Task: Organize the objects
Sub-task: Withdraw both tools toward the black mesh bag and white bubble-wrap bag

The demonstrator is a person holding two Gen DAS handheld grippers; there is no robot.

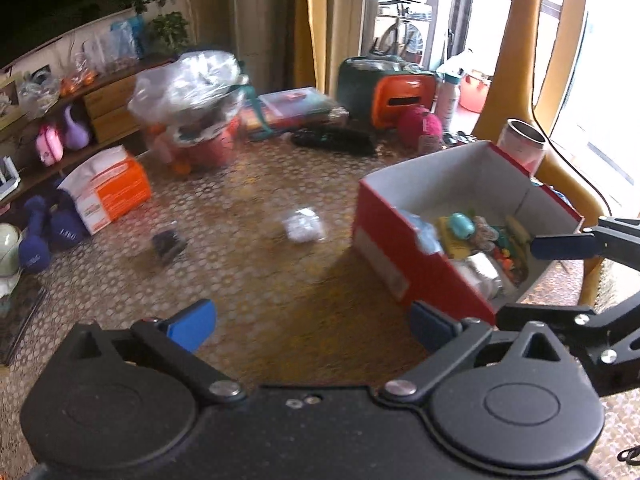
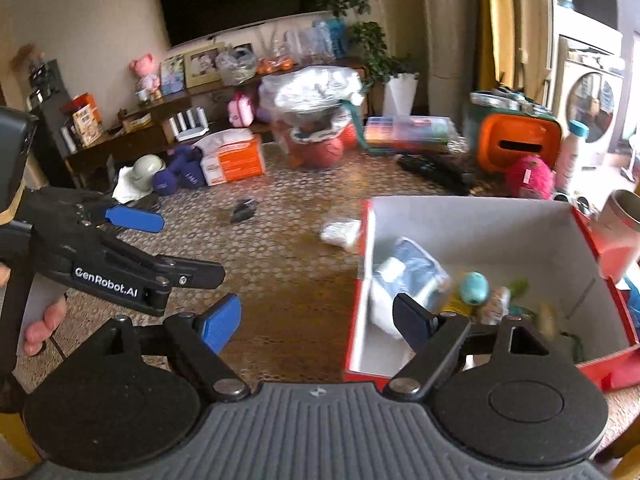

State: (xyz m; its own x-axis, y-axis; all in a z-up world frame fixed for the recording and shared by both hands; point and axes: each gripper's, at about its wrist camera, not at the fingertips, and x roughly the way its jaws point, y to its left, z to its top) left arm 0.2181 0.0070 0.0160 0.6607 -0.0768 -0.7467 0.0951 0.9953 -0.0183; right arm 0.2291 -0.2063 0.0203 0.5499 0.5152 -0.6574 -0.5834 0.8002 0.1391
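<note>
A red box (image 1: 394, 248) with a white inside stands on the patterned table at the right, with small items in it, among them a teal egg-shaped piece (image 1: 460, 226) and a blue-white pouch (image 2: 408, 268). Left of the box (image 2: 362, 280) lie a small white packet (image 1: 302, 226) and a small dark object (image 1: 170, 242). My left gripper (image 1: 312, 330) is open over bare table with nothing between its fingers. My right gripper (image 2: 318, 322) is open at the box's near left corner and holds nothing. Each gripper shows in the other's view: right gripper (image 1: 552, 280), left gripper (image 2: 172, 246).
An orange-white tissue box (image 1: 108, 190) and blue dumbbells (image 1: 36, 236) sit at the left. A bulging plastic bag (image 1: 188, 92), an orange-green case (image 1: 400, 100) and a pink fluffy ball (image 1: 420, 126) line the far side. A pink tumbler (image 1: 522, 144) stands behind the box.
</note>
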